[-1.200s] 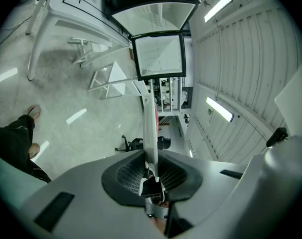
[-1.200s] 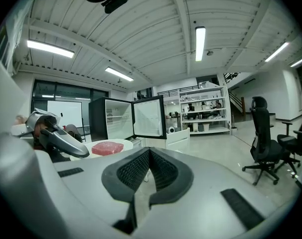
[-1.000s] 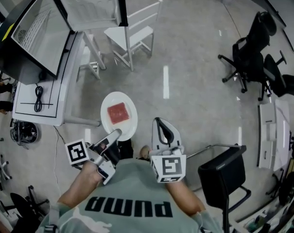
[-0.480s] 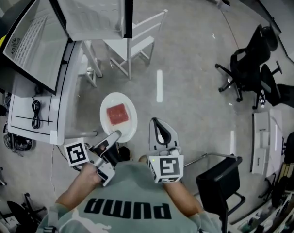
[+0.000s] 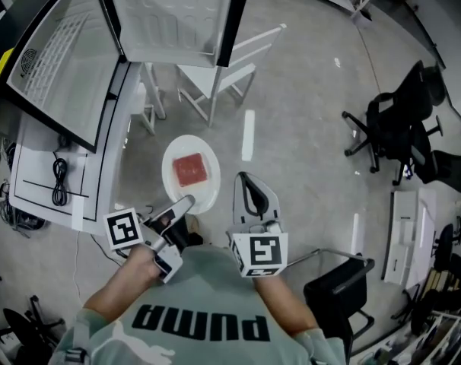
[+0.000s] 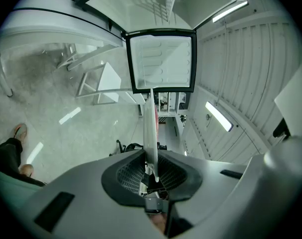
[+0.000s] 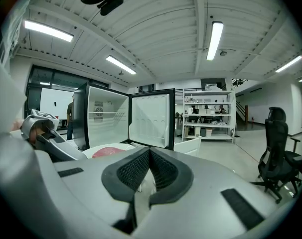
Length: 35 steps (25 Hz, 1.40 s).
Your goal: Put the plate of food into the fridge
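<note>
White fridge point(image 5: 59, 59), up at ten o'clock with its door point(image 5: 173, 14) wide open, looks closer than a moment ago, so the person has walked toward it. The left gripper point(image 5: 186, 202) still pinches the near rim of the plate point(image 5: 170, 177) with narrow jaws, and the red food point(image 5: 191, 169) sits on top at twelve o'clock. The right gripper point(image 5: 248, 182), at one o'clock, is closed on nothing, so I think the plate just needs carrying the rest of the way inside.
</note>
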Tool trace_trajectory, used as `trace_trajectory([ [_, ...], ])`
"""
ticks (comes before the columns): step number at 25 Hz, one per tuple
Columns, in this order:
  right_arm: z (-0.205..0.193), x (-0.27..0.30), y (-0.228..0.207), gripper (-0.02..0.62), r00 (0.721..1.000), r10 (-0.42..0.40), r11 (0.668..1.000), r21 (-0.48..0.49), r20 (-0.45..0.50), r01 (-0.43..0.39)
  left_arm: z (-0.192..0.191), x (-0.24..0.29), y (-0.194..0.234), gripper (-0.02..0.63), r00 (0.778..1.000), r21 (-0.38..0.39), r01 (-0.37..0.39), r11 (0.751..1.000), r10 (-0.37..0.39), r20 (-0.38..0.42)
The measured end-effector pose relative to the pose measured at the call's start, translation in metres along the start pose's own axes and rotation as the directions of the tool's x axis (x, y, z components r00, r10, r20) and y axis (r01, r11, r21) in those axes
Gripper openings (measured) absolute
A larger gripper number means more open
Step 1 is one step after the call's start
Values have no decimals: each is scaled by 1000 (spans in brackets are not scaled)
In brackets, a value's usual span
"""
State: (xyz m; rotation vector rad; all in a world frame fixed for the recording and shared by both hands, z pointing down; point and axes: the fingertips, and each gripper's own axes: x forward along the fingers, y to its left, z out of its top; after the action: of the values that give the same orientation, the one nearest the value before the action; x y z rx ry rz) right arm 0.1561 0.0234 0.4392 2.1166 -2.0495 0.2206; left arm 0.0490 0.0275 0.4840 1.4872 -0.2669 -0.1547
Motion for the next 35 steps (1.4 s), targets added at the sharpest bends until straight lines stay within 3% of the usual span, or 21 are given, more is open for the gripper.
trace_trajectory([
  [9,19,39,24,5,999,37,999,-31,19,-37,42,-6,-4,60,999,7,27,1000,-27,24],
  [21,32,89,57,5,986,166,983,-76,12,-165,87,-24,-7,60,988,-6,55,998,-54,145],
  [35,60,183,50,5,927,375,919,-132,7,-371,159,14,-20,60,936,-4,60,998,-55,348],
])
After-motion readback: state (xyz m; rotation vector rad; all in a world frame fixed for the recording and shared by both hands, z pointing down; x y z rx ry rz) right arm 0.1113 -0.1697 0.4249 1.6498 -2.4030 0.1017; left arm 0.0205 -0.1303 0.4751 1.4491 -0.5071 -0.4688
